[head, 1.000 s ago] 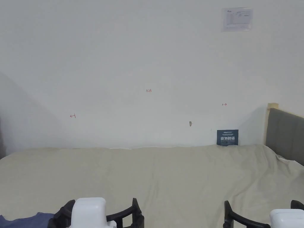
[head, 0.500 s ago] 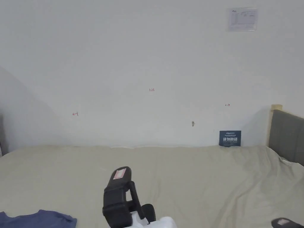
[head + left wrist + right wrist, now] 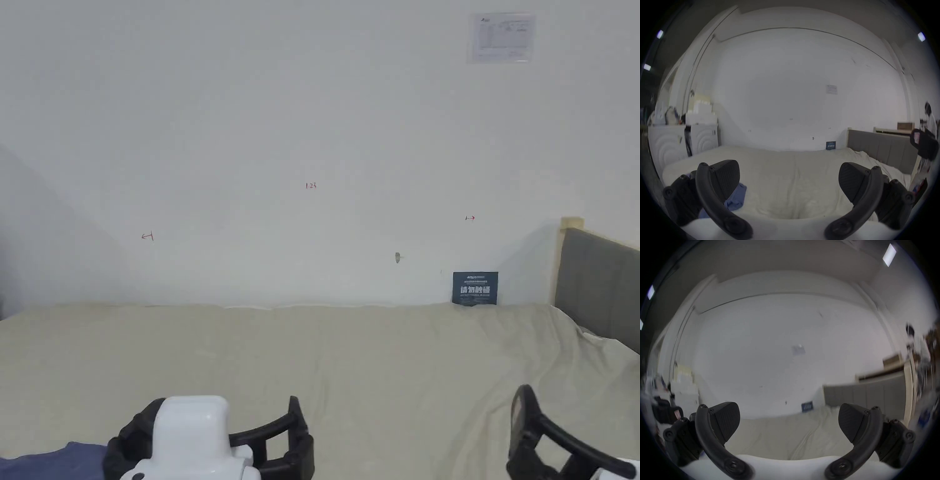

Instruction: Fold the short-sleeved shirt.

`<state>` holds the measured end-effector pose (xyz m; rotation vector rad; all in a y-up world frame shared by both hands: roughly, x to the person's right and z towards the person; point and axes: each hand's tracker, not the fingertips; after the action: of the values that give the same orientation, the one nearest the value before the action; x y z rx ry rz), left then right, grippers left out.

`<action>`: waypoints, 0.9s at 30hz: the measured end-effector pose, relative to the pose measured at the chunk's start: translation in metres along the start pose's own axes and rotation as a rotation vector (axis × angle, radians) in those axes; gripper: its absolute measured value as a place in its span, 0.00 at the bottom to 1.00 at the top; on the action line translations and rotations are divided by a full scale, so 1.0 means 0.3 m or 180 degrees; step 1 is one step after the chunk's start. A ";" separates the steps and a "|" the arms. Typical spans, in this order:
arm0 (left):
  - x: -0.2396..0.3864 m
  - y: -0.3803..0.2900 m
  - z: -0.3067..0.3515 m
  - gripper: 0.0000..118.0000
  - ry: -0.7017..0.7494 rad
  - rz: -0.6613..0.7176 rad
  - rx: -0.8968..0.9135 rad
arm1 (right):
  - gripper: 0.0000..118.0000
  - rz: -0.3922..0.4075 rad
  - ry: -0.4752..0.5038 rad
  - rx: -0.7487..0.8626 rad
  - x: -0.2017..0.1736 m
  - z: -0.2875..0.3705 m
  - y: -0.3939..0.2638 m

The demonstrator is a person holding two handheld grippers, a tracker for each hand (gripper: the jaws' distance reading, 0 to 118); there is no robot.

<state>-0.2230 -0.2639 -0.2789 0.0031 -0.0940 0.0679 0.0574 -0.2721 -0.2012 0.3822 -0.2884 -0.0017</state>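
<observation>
Your left gripper (image 3: 788,180) and right gripper (image 3: 788,420) both have fingers apart, empty, above the bed (image 3: 387,362); the shirt (image 3: 737,197) lies at 7 o'clock.

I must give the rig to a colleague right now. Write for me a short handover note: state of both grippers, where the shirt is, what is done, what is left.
Left gripper: jaws wide apart, holding nothing, above the beige bed sheet.
Right gripper: jaws wide apart, holding nothing, to the right over the same sheet.
Blue short-sleeved shirt: lies crumpled on the sheet at the near left, just beside the left gripper; part of it is hidden behind that jaw.
Done: nothing visible; the shirt looks neither spread nor folded.
Left: grasp the shirt, spread it flat on the sheet, then fold it.
</observation>
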 end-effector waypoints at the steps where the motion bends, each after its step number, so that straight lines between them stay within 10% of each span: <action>1: -0.004 -0.017 0.002 1.00 0.0151 -0.0011 0.0032 | 1.00 0.0118 0.0021 -0.0033 -0.013 0.001 -0.014; 27: -0.006 -0.048 0.014 1.00 0.0111 -0.0142 -0.0017 | 1.00 0.0050 0.0058 -0.0542 0.002 0.017 -0.100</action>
<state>-0.2242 -0.2784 -0.2750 -0.0012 -0.0591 0.0230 0.0583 -0.3020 -0.2074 0.2108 -0.2711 -0.0075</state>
